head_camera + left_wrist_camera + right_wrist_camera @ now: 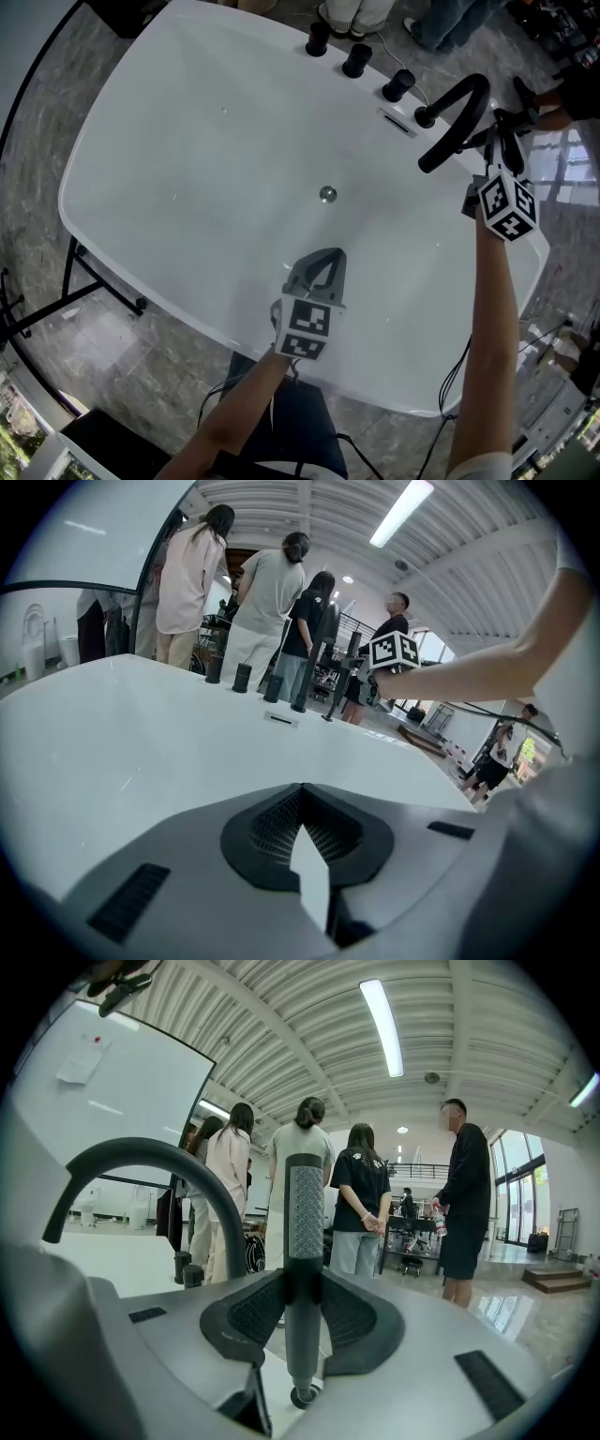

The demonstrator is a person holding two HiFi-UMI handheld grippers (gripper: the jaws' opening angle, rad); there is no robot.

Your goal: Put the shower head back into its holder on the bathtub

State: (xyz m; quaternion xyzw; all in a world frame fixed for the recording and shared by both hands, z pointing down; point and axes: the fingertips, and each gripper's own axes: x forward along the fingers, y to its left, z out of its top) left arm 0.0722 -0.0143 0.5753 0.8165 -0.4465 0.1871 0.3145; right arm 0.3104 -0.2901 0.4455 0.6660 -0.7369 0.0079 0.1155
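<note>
Left gripper (322, 261) hovers over the near rim of the white bathtub (141, 187), its jaws closed tip to tip with nothing between them (its own view (302, 797) shows only bare tub through the small gap behind the tips). Further in, the round drain (327, 194) sits mid-basin. Along the far rim stand three black knobs (356, 59) in a row, then the curved black spout (464, 108) arching back over the basin. At the far right corner of the rim, the right gripper (302, 1302) is clamped on the shower head (302, 1232), a slim dark stick held upright, with both pads pressing its sides. Its lower end meets a small round black holder (314, 1398) on the rim; whether it is seated in it or just above, I cannot tell. Beyond the tub, several people (356, 1194) stand in the room.
</note>
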